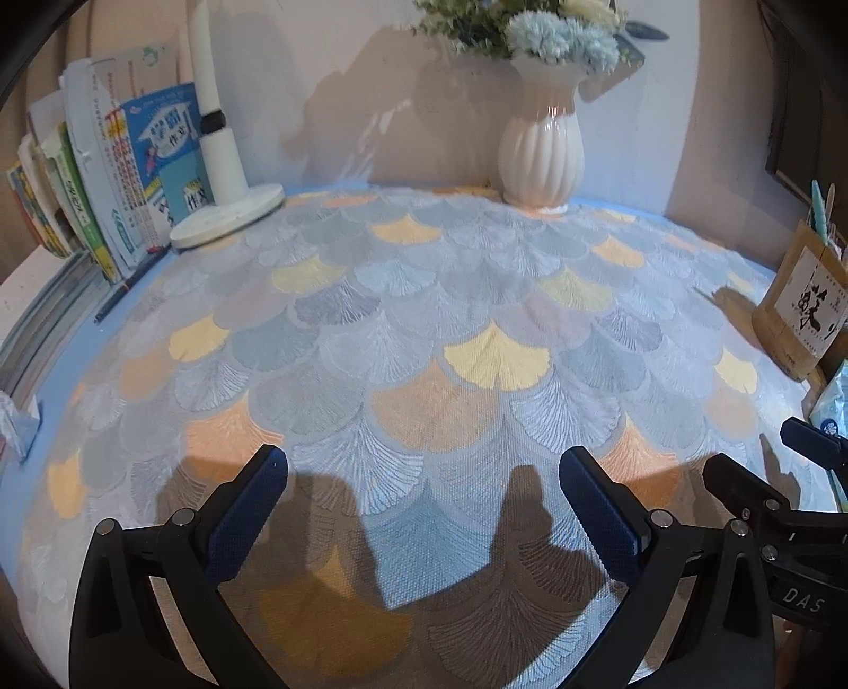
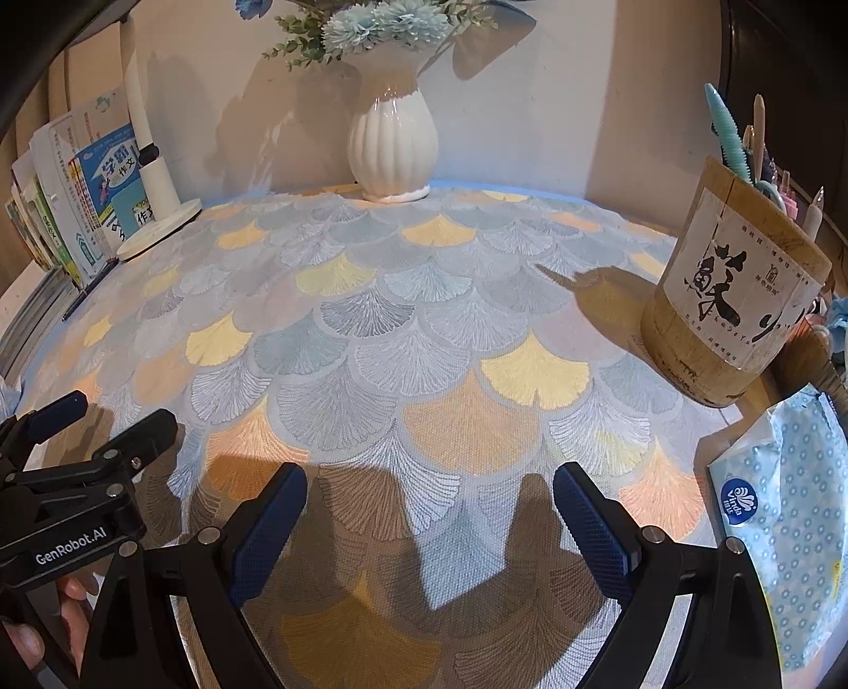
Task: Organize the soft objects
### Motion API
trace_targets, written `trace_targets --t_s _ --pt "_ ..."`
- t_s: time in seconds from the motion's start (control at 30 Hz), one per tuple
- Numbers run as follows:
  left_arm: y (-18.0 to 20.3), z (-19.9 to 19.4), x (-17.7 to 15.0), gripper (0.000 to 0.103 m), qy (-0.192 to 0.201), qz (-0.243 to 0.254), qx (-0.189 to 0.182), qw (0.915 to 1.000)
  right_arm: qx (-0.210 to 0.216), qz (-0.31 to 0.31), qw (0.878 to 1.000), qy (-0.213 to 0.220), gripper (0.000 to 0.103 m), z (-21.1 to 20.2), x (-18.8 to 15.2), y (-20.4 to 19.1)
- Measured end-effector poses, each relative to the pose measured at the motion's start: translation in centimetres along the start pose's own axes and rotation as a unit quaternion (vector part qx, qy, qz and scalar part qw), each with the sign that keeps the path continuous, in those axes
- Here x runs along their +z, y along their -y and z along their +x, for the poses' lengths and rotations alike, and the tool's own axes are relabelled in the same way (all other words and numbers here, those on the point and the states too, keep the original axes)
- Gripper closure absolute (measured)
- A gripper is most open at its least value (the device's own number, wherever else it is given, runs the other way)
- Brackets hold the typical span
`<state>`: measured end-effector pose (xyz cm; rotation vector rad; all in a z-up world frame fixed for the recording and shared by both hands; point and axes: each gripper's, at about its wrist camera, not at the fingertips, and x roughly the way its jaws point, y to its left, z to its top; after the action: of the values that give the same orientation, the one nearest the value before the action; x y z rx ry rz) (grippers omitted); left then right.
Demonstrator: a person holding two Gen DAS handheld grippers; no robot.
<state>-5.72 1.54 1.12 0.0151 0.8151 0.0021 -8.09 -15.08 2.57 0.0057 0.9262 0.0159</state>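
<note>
On the near part of the table, over a tablecloth [image 1: 424, 328] printed with fan-shaped leaves in grey, yellow and orange, the left gripper [image 1: 424, 509] hangs with its two blue-padded fingers [image 1: 249, 519] spread wide and nothing between them. Its shadow falls on the cloth just below. The right gripper [image 2: 429, 514] hangs beside it, on the right, its fingers [image 2: 593, 524] also spread wide and empty. Each gripper shows at the edge of the other's view: the right one at the right edge of the left wrist view, the left one at the left edge of the right wrist view.

A soft pack of tissues [image 2: 784, 530], pale blue with small dots and a round blue label, lies at the near right edge of the table, just to the right of the right gripper and apart from its fingers. Behind the pack, farther right, stands a bamboo pen holder [image 2: 736, 297] with pens sticking out.

At the far side, against the wall, a white ribbed vase [image 1: 540, 153] holds pale blue flowers [image 1: 562, 32]. At the far left stands a white lamp [image 1: 222, 159] on a round base, and left of it a row of books [image 1: 122, 175] stands upright. A dark pencil [image 1: 132, 286] lies near the books at the cloth's left edge.
</note>
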Motion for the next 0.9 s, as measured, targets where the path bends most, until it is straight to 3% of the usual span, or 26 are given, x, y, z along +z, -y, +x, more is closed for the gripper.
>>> trace_targets --t_s 0.13,0.5,0.7,0.83,0.9 --pt "-0.2 -0.8 0.0 0.0 0.024 -0.004 -0.003 0.9997 -0.001 -0.002 1.0 0.02 0.009 -0.8 -0.1 0.1" --pt "-0.1 -1.2 -0.1 0.0 0.035 -0.007 -0.004 0.9994 -0.002 -0.005 0.999 0.032 0.009 -1.2 -0.1 0.0" --pt "0.2 0.1 0.1 0.0 -0.003 -0.002 0.007 1.0 -0.001 -0.003 1.0 0.025 0.009 -1.0 0.0 -0.1" --pt "0.4 2.4 0.1 0.0 -0.068 0.0 0.007 0.9976 -0.001 0.001 1.0 0.017 0.009 -0.7 0.0 0.0" --pt "0.2 2.4 0.2 0.0 -0.068 -0.007 0.001 0.9977 -0.001 -0.002 1.0 0.015 0.009 -0.5 0.0 0.0"
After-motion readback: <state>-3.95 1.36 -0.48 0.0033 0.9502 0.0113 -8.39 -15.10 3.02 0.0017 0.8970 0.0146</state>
